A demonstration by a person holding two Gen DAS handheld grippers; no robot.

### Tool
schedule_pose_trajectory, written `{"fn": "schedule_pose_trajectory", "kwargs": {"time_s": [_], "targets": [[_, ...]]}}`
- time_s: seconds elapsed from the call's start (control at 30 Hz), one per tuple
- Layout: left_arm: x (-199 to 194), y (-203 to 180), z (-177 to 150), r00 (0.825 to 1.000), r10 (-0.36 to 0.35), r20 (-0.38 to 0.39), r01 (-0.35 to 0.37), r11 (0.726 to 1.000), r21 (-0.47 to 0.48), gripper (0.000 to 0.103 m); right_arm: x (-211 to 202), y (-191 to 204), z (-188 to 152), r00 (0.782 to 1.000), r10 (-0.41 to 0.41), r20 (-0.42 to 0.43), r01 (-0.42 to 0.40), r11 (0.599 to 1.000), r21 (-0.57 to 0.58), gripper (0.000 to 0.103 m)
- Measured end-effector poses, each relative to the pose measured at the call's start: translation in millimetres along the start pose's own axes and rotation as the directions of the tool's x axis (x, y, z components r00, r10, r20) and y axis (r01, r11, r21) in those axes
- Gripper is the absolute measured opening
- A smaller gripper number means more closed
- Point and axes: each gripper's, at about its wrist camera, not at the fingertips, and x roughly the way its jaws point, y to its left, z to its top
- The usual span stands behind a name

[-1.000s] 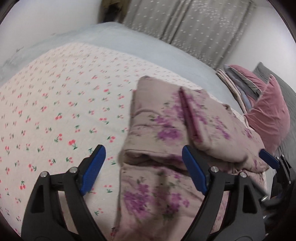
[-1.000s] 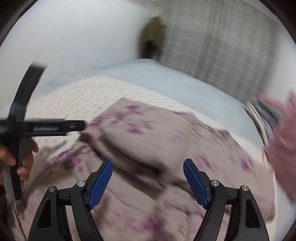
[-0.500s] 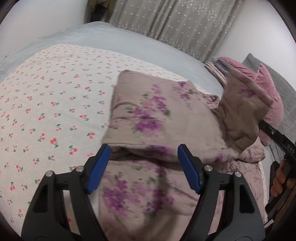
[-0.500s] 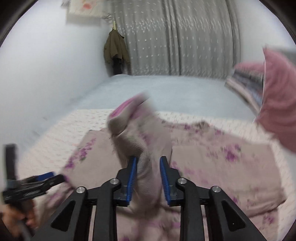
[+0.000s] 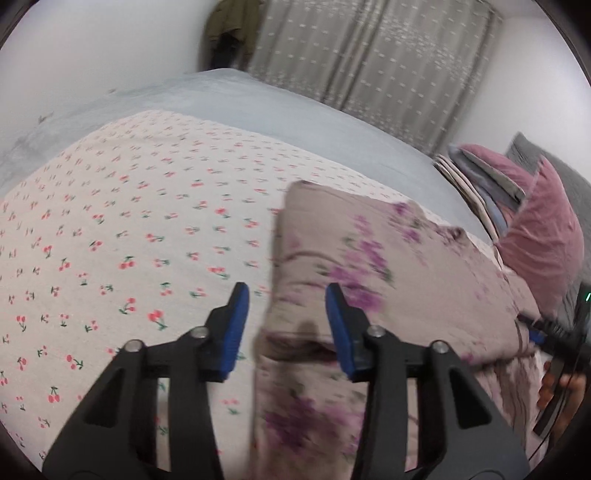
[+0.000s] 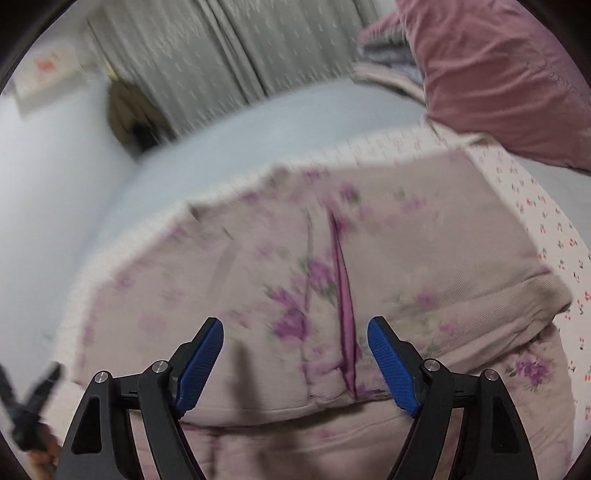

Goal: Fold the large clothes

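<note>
A beige padded garment with purple flowers (image 5: 388, 280) lies partly folded on the cherry-print bed sheet (image 5: 129, 229). In the right wrist view the garment (image 6: 332, 266) fills the middle, with a purple-lined seam running toward me. My left gripper (image 5: 286, 328) is open, its blue pads astride the garment's left folded edge, holding nothing. My right gripper (image 6: 295, 365) is wide open and empty just above the garment's near fold. The right gripper also shows at the right edge of the left wrist view (image 5: 550, 332).
Pink pillows (image 5: 546, 236) and a stack of folded bedding (image 5: 476, 181) sit at the bed's head. A grey blanket (image 5: 258, 110) covers the far side. Curtains (image 5: 369, 59) and a hanging coat (image 5: 229, 26) stand behind. The left gripper shows at lower left in the right wrist view (image 6: 33, 402).
My right gripper was shut on a raised flap of the garment half a second ago; it has let go, opened wide, and the flap now lies flat. My left gripper narrowed and shifted left.
</note>
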Motion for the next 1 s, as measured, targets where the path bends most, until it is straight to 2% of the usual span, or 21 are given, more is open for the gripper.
{"fn": "schedule_pose_trajectory", "kwargs": {"time_s": [0.03,0.1,0.17,0.23,0.3,0.37,0.43,0.47,0.53,0.57,0.6,0.63,0.67,0.7,0.9,1.0], "targets": [[2.0,4.6,0.3,1.000,-0.015,-0.003,0.015,1.000,-0.020,0.039,5.0,3.7,-1.7,1.000,-0.011,-0.011,0.011,1.000,-0.017,0.053],[6.9,10.5,1.0,0.998,-0.060,-0.013,0.059,0.997,-0.052,0.033,1.5,14.8,-3.8,0.997,-0.073,0.034,0.075,0.995,-0.062,0.020],[8.7,4.8,2.0,0.994,-0.107,-0.020,0.106,0.994,-0.026,0.033,-17.2,16.5,0.5,0.992,-0.033,0.119,0.042,0.997,-0.068,0.020],[5.7,-12.4,0.9,0.990,-0.140,-0.016,0.140,0.989,0.053,0.033,-37.2,3.2,10.8,0.979,0.035,0.199,-0.032,0.999,-0.017,0.019],[8.5,-27.7,-4.4,0.989,-0.144,-0.043,0.148,0.981,0.123,0.033,-36.8,-16.1,19.9,0.978,0.041,0.206,-0.051,0.998,0.045,0.019],[21.3,-39.6,-12.9,0.990,-0.096,-0.100,0.113,0.977,0.181,0.033,-20.1,-24.6,23.1,0.987,-0.008,0.158,0.000,0.999,0.046,0.019],[33.2,-46.3,-22.4,0.991,-0.022,-0.130,0.052,0.971,0.234,0.033,2.8,-25.1,15.1,0.995,-0.078,0.069,0.079,0.997,-0.011,0.020],[33.6,-48.7,-23.9,0.992,-0.010,-0.126,0.042,0.968,0.249,0.033,10.9,-24.3,10.0,0.993,-0.111,0.045,0.113,0.993,-0.043,0.025],[28.4,-52.1,-21.9,0.993,0.005,-0.116,0.026,0.963,0.267,0.034,10.9,-26.1,1.7,0.990,-0.128,0.061,0.132,0.989,-0.062,0.030],[25.6,-51.9,-20.1,0.993,0.005,-0.117,0.026,0.964,0.263,0.038,7.1,-29.8,0.0,0.989,-0.126,0.074,0.129,0.991,-0.044,0.038],[23.0,-51.6,-18.6,0.993,0.006,-0.122,0.025,0.966,0.257,0.049,3.4,-32.2,-1.7,0.990,-0.124,0.073,0.127,0.991,-0.031,0.048],[20.7,-51.8,-17.6,0.992,0.021,-0.125,0.011,0.966,0.257,0.055,-1.5,-33.6,-1.3,0.990,-0.122,0.070,0.124,0.992,-0.021,0.053],[17.8,-52.8,-16.6,0.991,0.051,-0.127,-0.016,0.965,0.263,0.066,-10.0,-33.8,-2.5,0.991,-0.114,0.072,0.115,0.993,-0.019,0.059],[15.7,-53.5,-15.9,0.989,0.067,-0.129,-0.031,0.963,0.268,0.073,-18.6,-30.3,-5.1,0.991,-0.106,0.077,0.108,0.994,-0.028,0.061],[-7.6,-59.2,-20.9,0.980,0.100,-0.170,-0.049,0.959,0.279,0.083,-71.8,-6.6,-19.8,0.985,-0.117,0.124,0.134,0.981,-0.141,0.074],[-23.5,-66.1,-30.6,0.976,0.109,-0.186,-0.046,0.948,0.314,0.086,-95.7,0.3,-33.2,0.983,-0.123,0.137,0.146,0.975,-0.170,0.077]]}}
